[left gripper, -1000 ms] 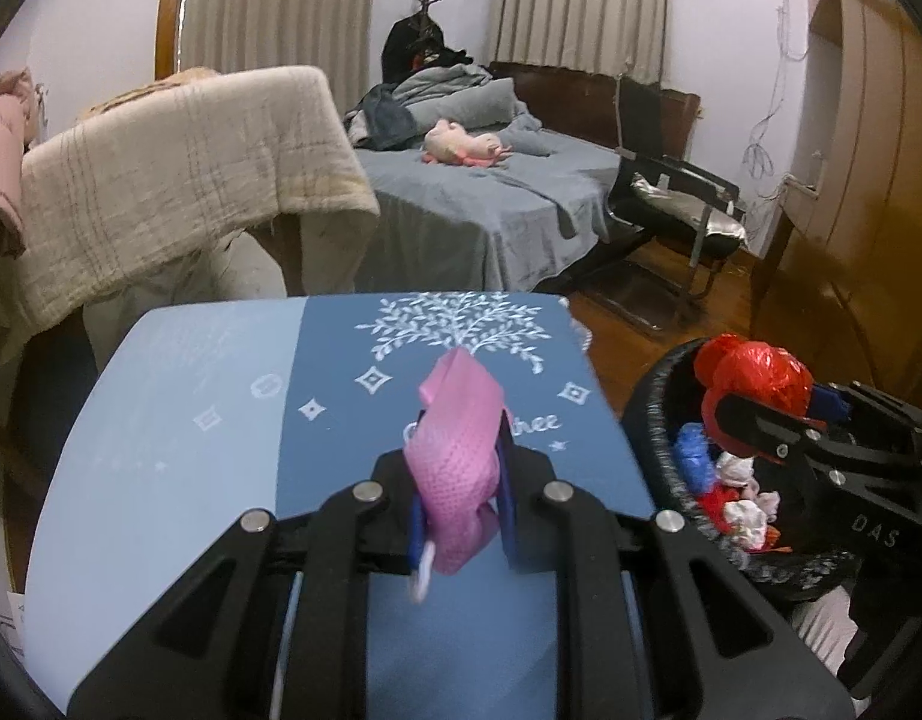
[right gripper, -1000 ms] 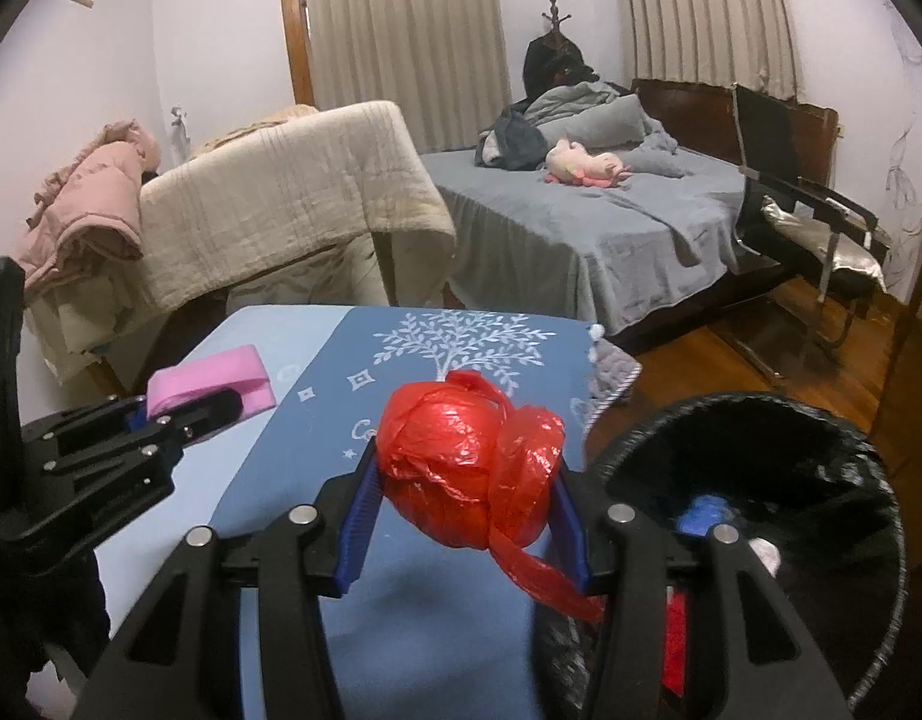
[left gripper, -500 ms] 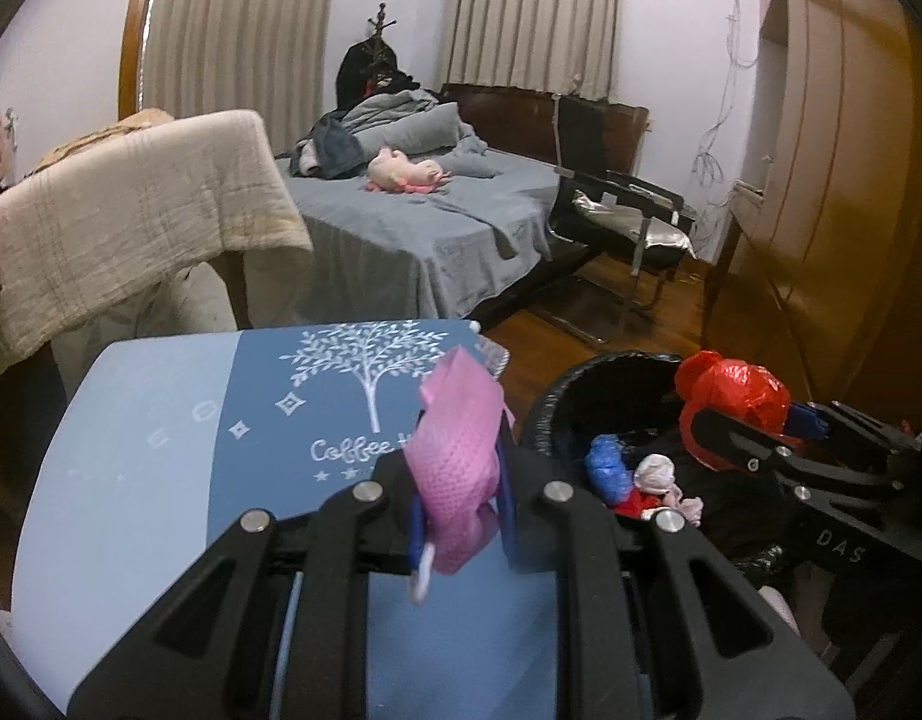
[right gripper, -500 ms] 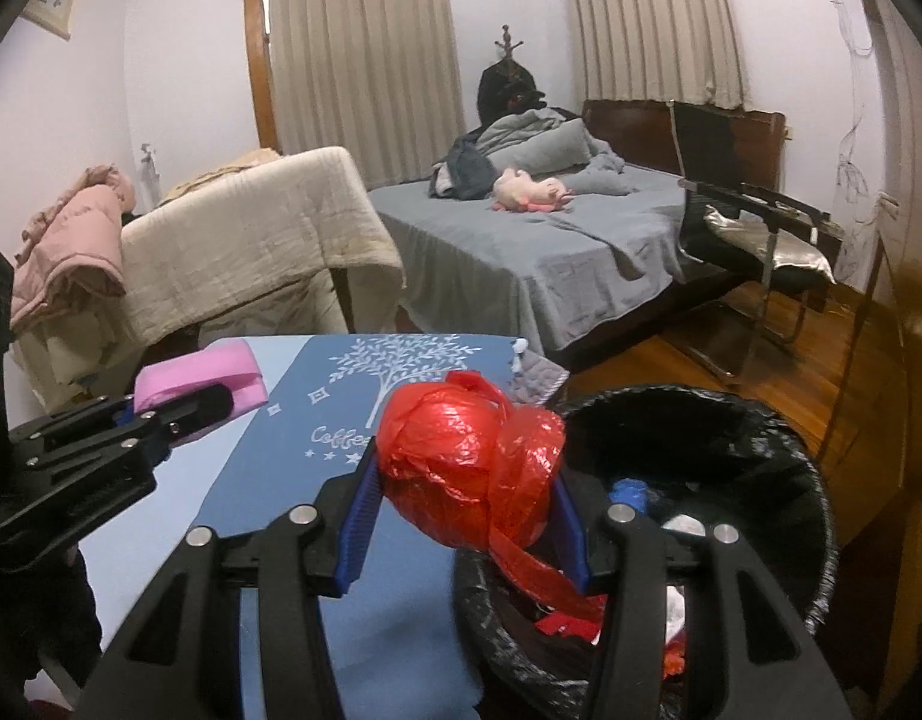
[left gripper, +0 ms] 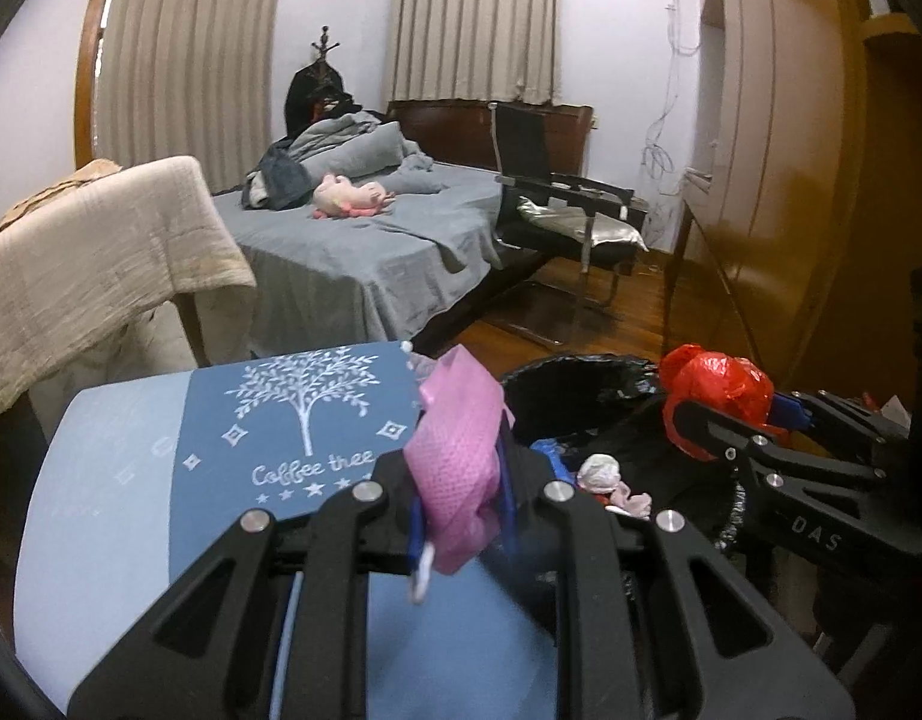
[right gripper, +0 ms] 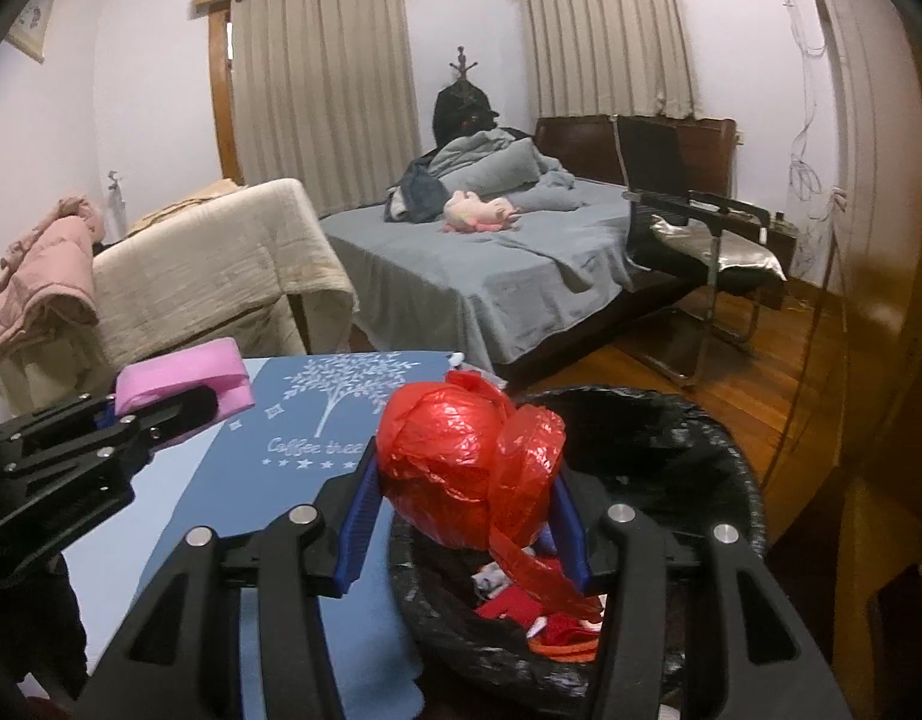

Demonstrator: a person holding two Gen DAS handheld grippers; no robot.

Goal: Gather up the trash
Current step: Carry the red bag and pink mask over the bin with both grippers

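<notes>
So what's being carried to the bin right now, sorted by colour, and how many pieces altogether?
Red: 1, a crumpled plastic bag clamped in the right gripper, over the black bin.
Pink: 1, a piece of mesh wrapping pinched in the left gripper, above the blue table mat.
Total: 2 pieces held.
</notes>
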